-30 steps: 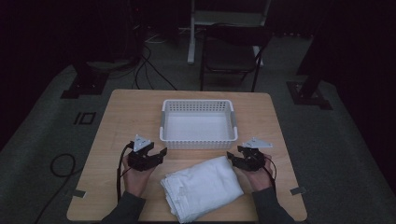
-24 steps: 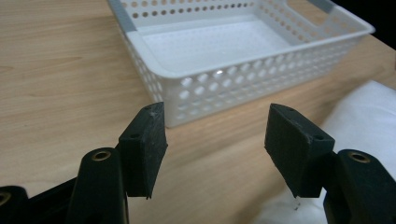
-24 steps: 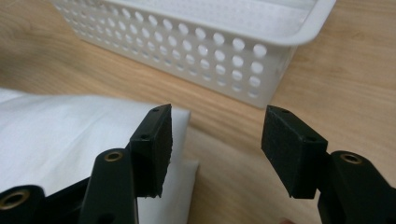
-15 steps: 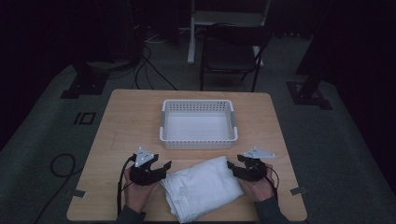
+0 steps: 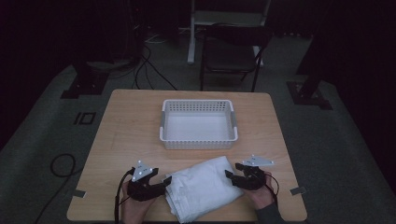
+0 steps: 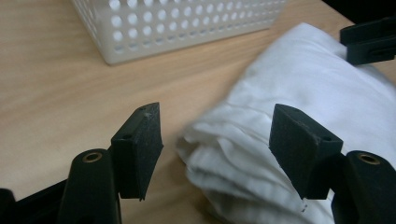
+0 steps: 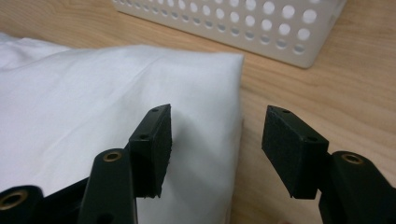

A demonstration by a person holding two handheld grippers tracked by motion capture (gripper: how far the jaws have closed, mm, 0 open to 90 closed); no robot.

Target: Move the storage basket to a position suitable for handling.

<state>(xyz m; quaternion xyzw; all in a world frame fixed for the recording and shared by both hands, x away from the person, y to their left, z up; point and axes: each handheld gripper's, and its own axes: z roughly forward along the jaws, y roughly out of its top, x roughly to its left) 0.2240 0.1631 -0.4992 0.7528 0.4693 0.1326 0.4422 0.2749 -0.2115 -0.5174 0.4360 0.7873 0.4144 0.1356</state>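
A folded white cloth (image 5: 203, 186) lies on the wooden table (image 5: 130, 130) near its front edge. My left gripper (image 5: 164, 185) is open at the cloth's left end, its jaws spanning the layered folds (image 6: 224, 154). My right gripper (image 5: 232, 176) is open at the cloth's right end, one jaw over the cloth's edge (image 7: 224, 116), the other over bare wood. The right gripper's jaw tip (image 6: 369, 39) shows far off in the left gripper view. A white perforated basket (image 5: 198, 124) stands empty behind the cloth.
The basket's wall (image 6: 187, 23) (image 7: 261, 23) is close beyond the cloth. A dark chair (image 5: 233, 56) stands past the far table edge, and cables (image 5: 60, 163) run on the floor at left. Tape marks (image 5: 297, 190) sit near the front corners.
Both grippers have moved toward the person and inward, from beside the basket's front down to the two ends of the cloth. The cloth has not shifted.
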